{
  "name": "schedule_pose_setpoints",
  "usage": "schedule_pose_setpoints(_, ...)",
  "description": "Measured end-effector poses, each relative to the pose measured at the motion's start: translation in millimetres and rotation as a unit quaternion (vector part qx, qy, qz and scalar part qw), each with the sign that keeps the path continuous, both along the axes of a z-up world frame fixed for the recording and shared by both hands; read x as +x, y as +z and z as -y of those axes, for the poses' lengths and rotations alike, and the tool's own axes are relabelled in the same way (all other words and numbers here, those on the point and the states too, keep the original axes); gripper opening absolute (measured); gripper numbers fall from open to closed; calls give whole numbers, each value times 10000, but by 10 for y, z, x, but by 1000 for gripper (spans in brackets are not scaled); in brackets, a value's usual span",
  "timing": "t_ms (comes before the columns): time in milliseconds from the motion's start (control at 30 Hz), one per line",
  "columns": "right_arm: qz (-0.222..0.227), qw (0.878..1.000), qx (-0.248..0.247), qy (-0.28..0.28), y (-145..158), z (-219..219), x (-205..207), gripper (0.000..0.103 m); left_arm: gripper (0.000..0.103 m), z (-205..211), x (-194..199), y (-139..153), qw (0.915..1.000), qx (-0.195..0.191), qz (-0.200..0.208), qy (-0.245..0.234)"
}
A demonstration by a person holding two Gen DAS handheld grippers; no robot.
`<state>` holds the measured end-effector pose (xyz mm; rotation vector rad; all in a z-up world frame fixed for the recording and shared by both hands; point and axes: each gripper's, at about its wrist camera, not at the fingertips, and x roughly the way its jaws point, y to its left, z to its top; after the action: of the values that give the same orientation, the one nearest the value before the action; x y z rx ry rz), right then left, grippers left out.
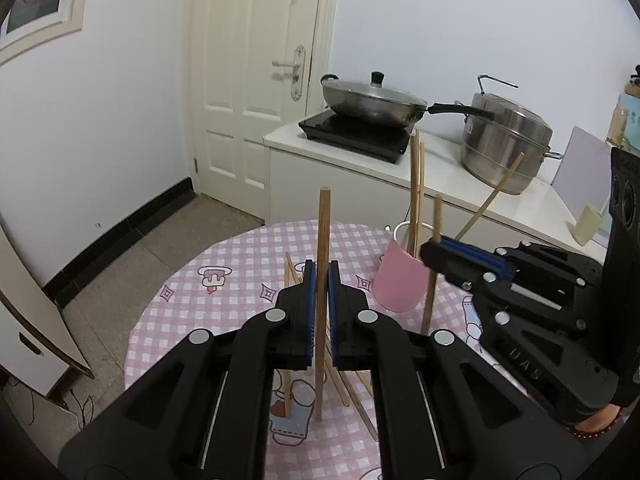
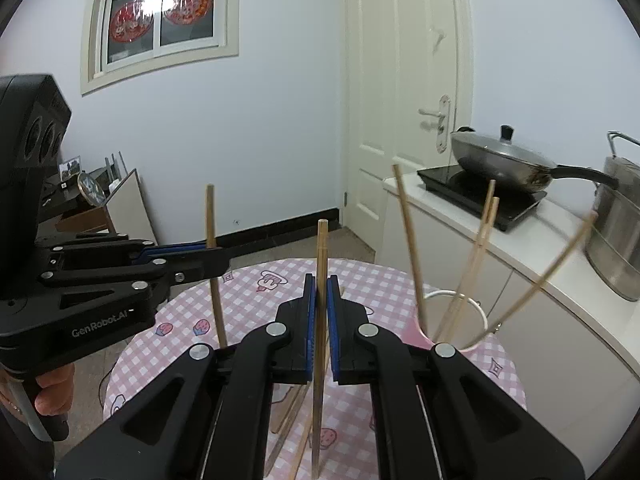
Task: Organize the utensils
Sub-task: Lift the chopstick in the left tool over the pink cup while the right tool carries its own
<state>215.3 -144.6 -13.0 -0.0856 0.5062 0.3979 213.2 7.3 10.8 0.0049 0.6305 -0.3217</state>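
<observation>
Transfer step. Left tool [image 1: 319, 280] clamped on one upright wooden chopstick [image 1: 322, 264]; right tool [image 2: 320, 296] clamped on another [image 2: 321, 280], both above the pink checked desk [image 1: 240, 248]. Next: lower each into the far pink cup [image 1: 398, 280] among standing sticks.

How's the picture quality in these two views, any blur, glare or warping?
Left wrist view: strong fisheye bending, door and floor edge curve, corners black; the held chopstick is sharp. Right wrist view: same warp, the window bows; even indoor light, only mild shine on the pan lid.
</observation>
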Motion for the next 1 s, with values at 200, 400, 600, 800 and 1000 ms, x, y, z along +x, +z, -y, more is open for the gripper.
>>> schedule_pose_setpoints(200, 157, 9998, 115, 4, 35, 152, -196, 4, 6, -14, -176, 23, 9999, -61, 111, 21)
schedule_pose_setpoints(400, 317, 9994, 121, -15, 118, 204, -283, 4, 6, -17, -223, 97, 9996, -158, 230, 52)
schedule_pose_setpoints(600, 491, 9986, 161, -104, 260, 316, -302, 4, 6, 86, -265, 222, 9988, -277, 395, -57)
schedule_pose_setpoints(800, 729, 9967, 203, -292, 454, 490, -313, 4, 6, 236, -278, 424, 9965, -508, 632, -183)
schedule_pose_setpoints(1000, 1084, 9927, 98, -529, 659, 587, -311, 4, 6, 501, -260, 672, 9925, -635, 1007, -271)
